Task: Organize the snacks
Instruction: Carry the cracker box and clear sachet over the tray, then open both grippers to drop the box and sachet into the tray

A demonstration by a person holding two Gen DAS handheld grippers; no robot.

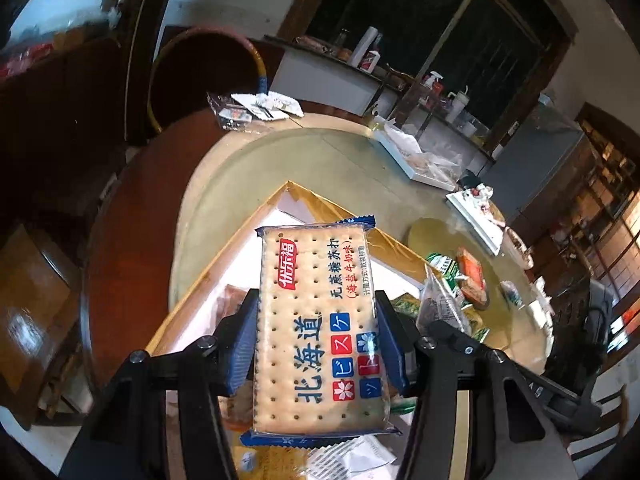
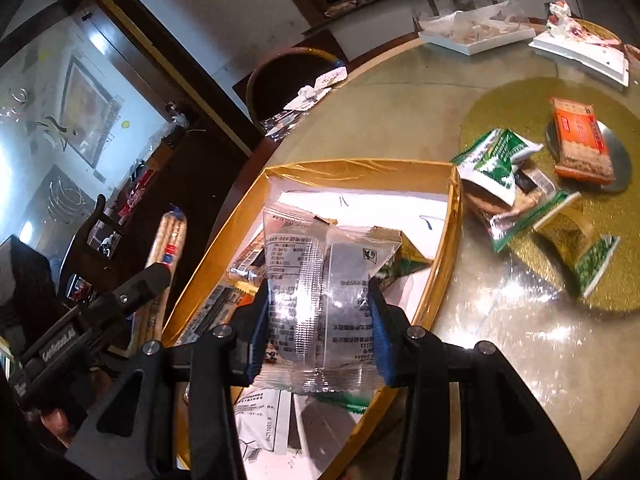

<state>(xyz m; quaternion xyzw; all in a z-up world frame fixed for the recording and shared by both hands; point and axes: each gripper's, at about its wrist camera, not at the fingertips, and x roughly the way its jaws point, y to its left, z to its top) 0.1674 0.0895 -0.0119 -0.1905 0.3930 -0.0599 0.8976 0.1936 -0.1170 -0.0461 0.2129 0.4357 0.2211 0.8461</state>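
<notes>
My left gripper [image 1: 318, 334] is shut on a blue-edged cracker packet [image 1: 318, 320] and holds it above the gold-taped cardboard box [image 1: 320, 200]. My right gripper [image 2: 318, 322] is shut on a clear-wrapped snack packet [image 2: 324, 300], held over the same box [image 2: 450, 240], which holds several snack packets. The left gripper with its cracker packet [image 2: 164, 256] shows at the left of the right wrist view. Loose snacks lie on the table to the right: green packets [image 2: 496, 156] and an orange cracker packet [image 2: 582, 144].
The round glass-topped table [image 2: 400, 112] carries a gold mat [image 2: 520, 96], white trays with wrappers [image 2: 476, 38] at the far edge, and empty wrappers [image 1: 256, 106] near a dark chair [image 1: 200, 68]. A cabinet stands at the left.
</notes>
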